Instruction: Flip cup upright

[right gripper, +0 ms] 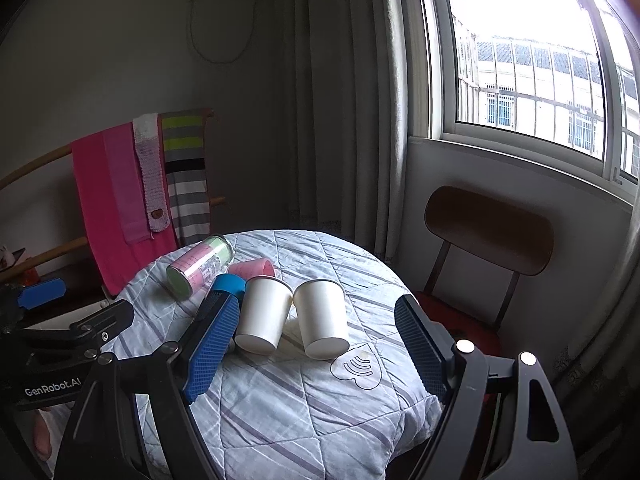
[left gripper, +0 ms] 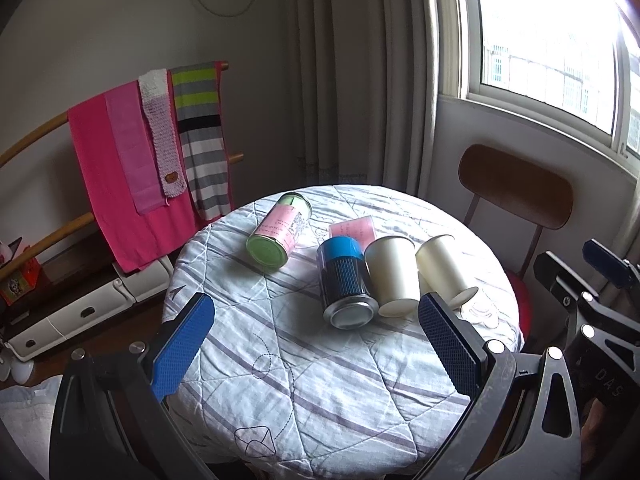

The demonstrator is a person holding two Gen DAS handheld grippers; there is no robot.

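Two white cups (right gripper: 264,314) (right gripper: 322,318) are seen lying on the table (right gripper: 280,420). Both grippers (left gripper: 316,344) (right gripper: 316,348) are held wide apart, empty.

The two cups (right gripper: 264,316) (right gripper: 322,316) at frame centre look like matt white paper. The can (left gripper: 346,280) beside them has a shiny metal end and glossy plastic wrap. The table (left gripper: 280,360) wears soft quilted cloth, matt. Blue finger pads (left gripper: 182,346) at lower left look like rough, dimpled rubber. The chair (right gripper: 488,228) back at right is smooth brown wood.
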